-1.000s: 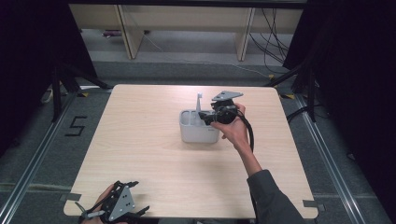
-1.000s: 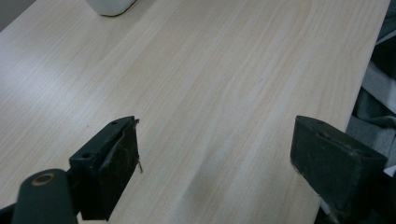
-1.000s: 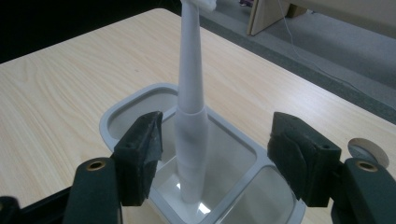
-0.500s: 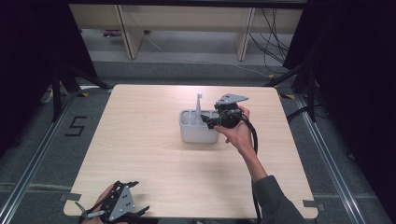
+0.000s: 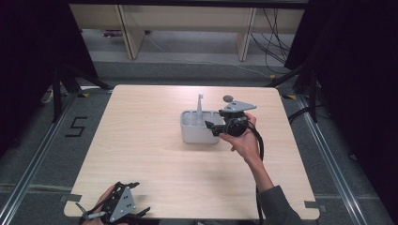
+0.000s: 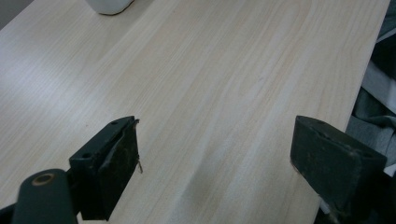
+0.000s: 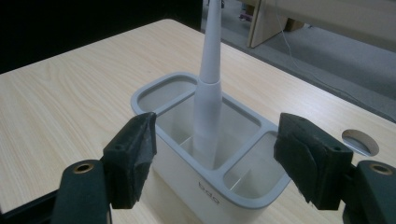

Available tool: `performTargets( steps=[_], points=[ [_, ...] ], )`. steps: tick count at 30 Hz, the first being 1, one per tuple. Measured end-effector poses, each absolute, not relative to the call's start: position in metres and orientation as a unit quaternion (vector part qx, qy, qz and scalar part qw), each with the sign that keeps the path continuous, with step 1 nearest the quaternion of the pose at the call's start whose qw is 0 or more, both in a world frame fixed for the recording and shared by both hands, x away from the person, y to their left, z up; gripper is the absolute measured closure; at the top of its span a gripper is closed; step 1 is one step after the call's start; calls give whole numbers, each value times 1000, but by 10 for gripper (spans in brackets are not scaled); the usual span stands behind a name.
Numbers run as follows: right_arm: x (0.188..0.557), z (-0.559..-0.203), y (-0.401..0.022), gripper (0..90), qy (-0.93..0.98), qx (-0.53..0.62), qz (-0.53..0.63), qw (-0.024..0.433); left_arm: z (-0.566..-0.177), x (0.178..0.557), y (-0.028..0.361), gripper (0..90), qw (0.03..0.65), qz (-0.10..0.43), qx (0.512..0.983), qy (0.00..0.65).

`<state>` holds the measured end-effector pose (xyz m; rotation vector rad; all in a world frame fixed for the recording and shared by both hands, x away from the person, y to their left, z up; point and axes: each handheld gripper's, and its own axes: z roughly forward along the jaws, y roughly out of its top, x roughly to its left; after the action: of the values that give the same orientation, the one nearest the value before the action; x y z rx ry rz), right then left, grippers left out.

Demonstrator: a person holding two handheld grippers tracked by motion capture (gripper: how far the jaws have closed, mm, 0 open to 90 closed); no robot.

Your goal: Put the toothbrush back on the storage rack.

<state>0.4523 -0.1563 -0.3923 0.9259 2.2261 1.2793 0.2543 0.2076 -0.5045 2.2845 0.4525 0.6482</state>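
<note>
Grey divided caddy (image 5: 199, 127) mid-surface (image 5: 141, 140); white toothbrush (image 7: 208, 88) upright in its centre compartment, other compartments bare. Right tongs (image 5: 215, 127) spread wide at caddy's side, empty. Left tongs (image 6: 215, 163) wide apart, empty, near surface's front edge.

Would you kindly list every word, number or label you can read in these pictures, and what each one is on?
"5": dark mark on the floor left of the table.
Small raised lettering on the front wall of the grey caddy, near the right gripper: too faint to read surely.
</note>
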Motion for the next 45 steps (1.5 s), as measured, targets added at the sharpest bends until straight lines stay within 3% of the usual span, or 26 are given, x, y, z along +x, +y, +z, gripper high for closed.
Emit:
performTargets(
  steps=[45],
  points=[
    [406,-422,-176,242,821,330,428,182,-502,253,209,149,361,254,880,176]
  ],
)
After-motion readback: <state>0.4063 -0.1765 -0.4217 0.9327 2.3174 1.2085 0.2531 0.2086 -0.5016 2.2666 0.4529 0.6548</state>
